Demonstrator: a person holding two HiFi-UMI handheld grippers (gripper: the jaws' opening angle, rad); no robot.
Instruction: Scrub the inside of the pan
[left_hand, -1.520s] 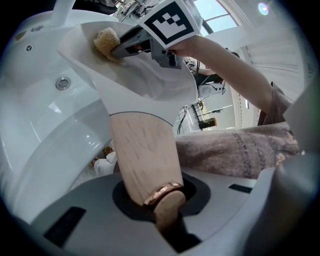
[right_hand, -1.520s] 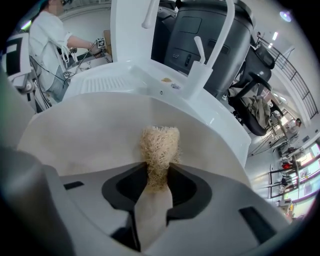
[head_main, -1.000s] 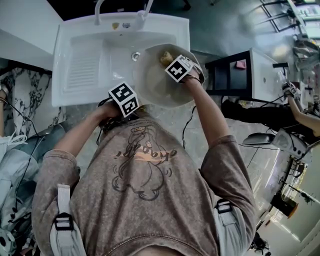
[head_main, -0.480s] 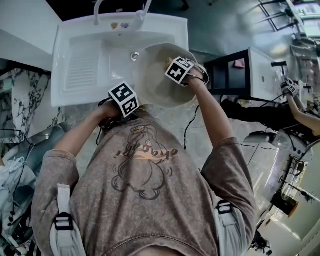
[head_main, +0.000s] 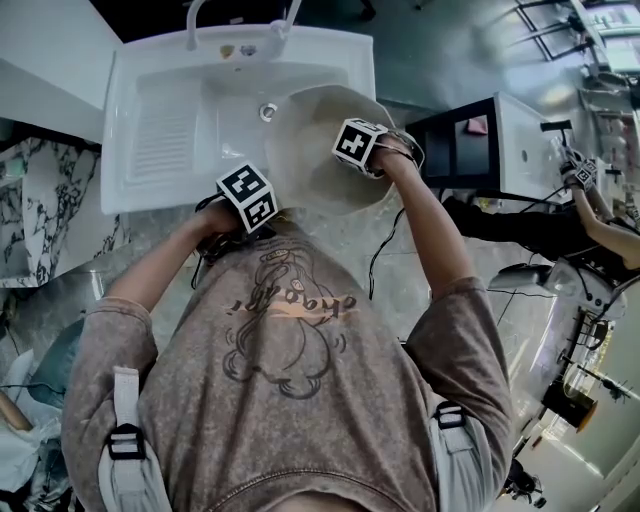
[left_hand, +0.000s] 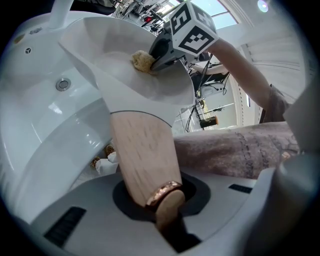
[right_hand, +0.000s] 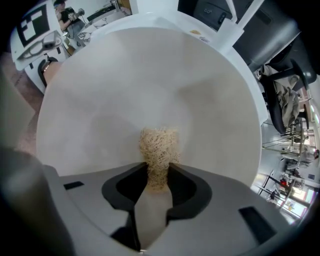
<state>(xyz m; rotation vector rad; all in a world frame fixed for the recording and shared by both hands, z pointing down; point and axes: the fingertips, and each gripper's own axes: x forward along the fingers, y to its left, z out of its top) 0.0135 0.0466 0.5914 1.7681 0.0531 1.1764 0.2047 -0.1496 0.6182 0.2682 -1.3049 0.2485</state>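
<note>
A white sink (head_main: 160, 130) lies ahead of me. It has a ribbed drainboard (head_main: 168, 135) on its left side and a drain (head_main: 268, 112) near the middle. A dark shelf unit (head_main: 455, 150) stands off to the right.

The pan (head_main: 312, 175) sits over the right part of the sink, tilted. Its rim is just beside the drain and its far side reaches past the sink's right edge. The pale inside of the pan faces my right gripper (right_hand: 157, 182).

My left gripper (left_hand: 161, 202) holds the pan. Its fingers are closed on the end of the wooden handle (left_hand: 142, 150), and a copper-coloured band (left_hand: 162, 191) sits right at the fingertips. From there the handle runs up and away from the fingers to the pan's bowl, above the sink's white wall.

The fingers of my right gripper are closed on a tan mesh scrubber (right_hand: 159, 150). One part of it is pinched between the fingers. The rest sticks out just past the fingertips and rests against the inner surface of the pan, a little below the middle of the bowl. In the right gripper view the pan's inside surrounds the fingers on every side but the near one.

In the left gripper view the scrubber shows as a small tan tuft on the pan's inner wall, well beyond my left fingers, with the right gripper touching it from the right.
</note>
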